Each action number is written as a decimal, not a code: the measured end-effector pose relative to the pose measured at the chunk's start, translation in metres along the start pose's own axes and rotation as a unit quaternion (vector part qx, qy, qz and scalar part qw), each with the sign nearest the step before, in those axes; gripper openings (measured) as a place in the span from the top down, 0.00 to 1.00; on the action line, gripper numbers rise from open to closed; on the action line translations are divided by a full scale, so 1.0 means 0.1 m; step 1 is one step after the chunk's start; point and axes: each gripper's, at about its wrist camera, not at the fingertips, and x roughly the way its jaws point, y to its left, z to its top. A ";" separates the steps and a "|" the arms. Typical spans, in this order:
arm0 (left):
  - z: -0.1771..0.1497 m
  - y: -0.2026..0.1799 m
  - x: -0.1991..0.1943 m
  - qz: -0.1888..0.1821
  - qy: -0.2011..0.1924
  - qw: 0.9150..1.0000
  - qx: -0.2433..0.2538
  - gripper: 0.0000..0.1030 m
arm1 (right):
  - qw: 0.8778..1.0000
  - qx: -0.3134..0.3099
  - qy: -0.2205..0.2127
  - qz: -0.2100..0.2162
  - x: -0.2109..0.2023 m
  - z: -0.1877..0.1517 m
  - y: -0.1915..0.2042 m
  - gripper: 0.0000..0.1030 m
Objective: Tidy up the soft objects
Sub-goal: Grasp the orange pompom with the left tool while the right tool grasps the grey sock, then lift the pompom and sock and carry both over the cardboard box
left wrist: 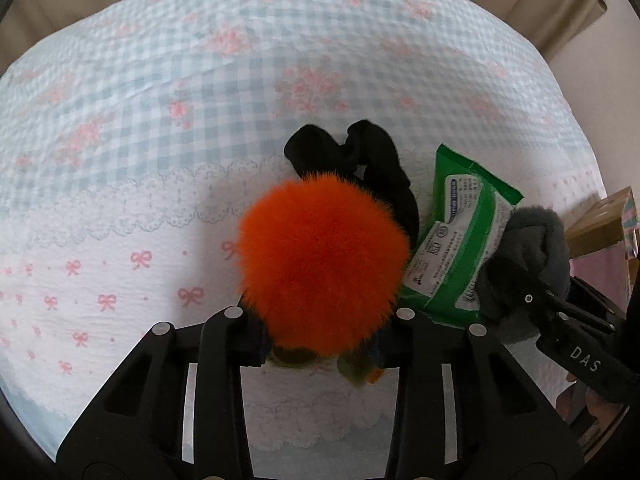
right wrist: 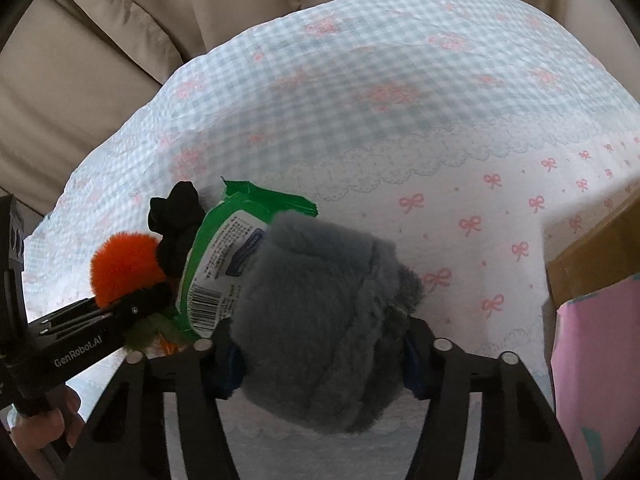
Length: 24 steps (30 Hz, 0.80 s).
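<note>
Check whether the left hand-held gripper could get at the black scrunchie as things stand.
Probably not directly: the left hand-held gripper is closed on the orange pom-pom, which overlaps the black scrunchie just beyond it.

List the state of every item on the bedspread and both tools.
Orange pompom: gripped at its base by the left tool.
Grey fluffy item: squeezed in the right tool.
Black scrunchie: lying loose.
Green wipes pack: lying flat, sealed.

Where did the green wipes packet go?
In both views the green wipes packet lies on the bedspread, between the black scrunchie and the grey fluffy thing.
</note>
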 end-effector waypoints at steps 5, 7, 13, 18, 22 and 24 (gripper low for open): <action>0.01 -0.03 -0.23 0.000 -0.014 1.000 0.000 0.70 | 1.000 -0.007 -0.007 -0.003 -0.15 -0.02 0.05 0.49; 0.02 -0.05 -0.35 0.000 -0.021 1.000 0.000 0.70 | 1.000 -0.004 -0.013 -0.002 -0.26 -0.03 0.05 0.49; 0.03 -0.16 -0.89 0.003 -0.051 0.999 0.002 0.70 | 0.999 -0.001 -0.040 -0.001 -0.77 -0.03 0.09 0.49; -0.03 -0.32 -1.49 0.001 -0.077 0.997 0.007 0.70 | 0.998 -0.001 -0.066 0.001 -1.29 -0.05 0.17 0.49; -0.10 -0.50 -2.07 0.008 -0.100 0.995 0.016 0.70 | 0.996 0.004 -0.091 0.003 -1.85 -0.07 0.15 0.49; -0.12 -0.61 -2.32 0.008 -0.108 0.994 0.016 0.70 | 0.995 0.005 -0.102 0.002 -2.12 -0.09 0.13 0.49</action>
